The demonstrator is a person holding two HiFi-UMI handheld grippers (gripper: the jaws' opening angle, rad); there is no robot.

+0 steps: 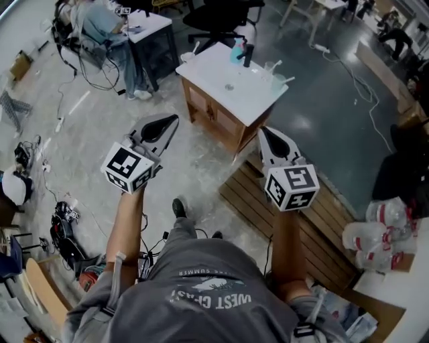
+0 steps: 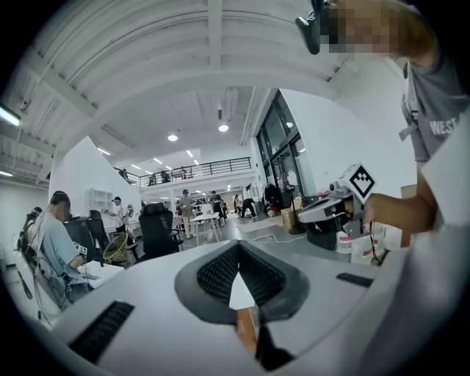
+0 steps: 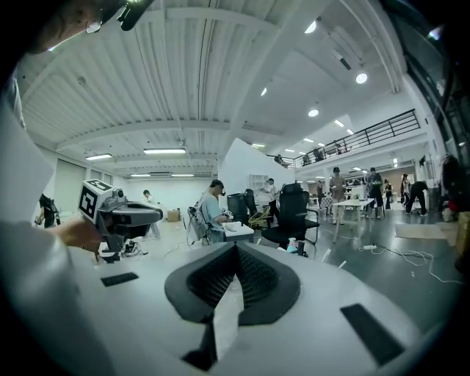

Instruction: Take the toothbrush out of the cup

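Note:
A white-topped wooden washstand [image 1: 213, 72] stands on the floor ahead of me in the head view. On its right end is a clear cup [image 1: 277, 83] with a white toothbrush [image 1: 287, 80] sticking out, with another cup [image 1: 269, 67] behind it. A third cup with a brush [image 1: 191, 55] sits at the left end. My left gripper [image 1: 173, 120] is shut and empty, in the air short of the stand's left corner. My right gripper [image 1: 263, 131] is also shut and empty, in front of the stand's near corner. Both point roughly level across the room [image 2: 239, 248] [image 3: 235, 247].
A blue bottle [image 1: 237, 51] and a black tap [image 1: 248, 55] stand at the washstand's back. A wooden pallet [image 1: 322, 221] lies to the right. A seated person at a desk [image 1: 100, 27], an office chair [image 1: 214, 17] and floor cables [image 1: 67, 228] surround the spot.

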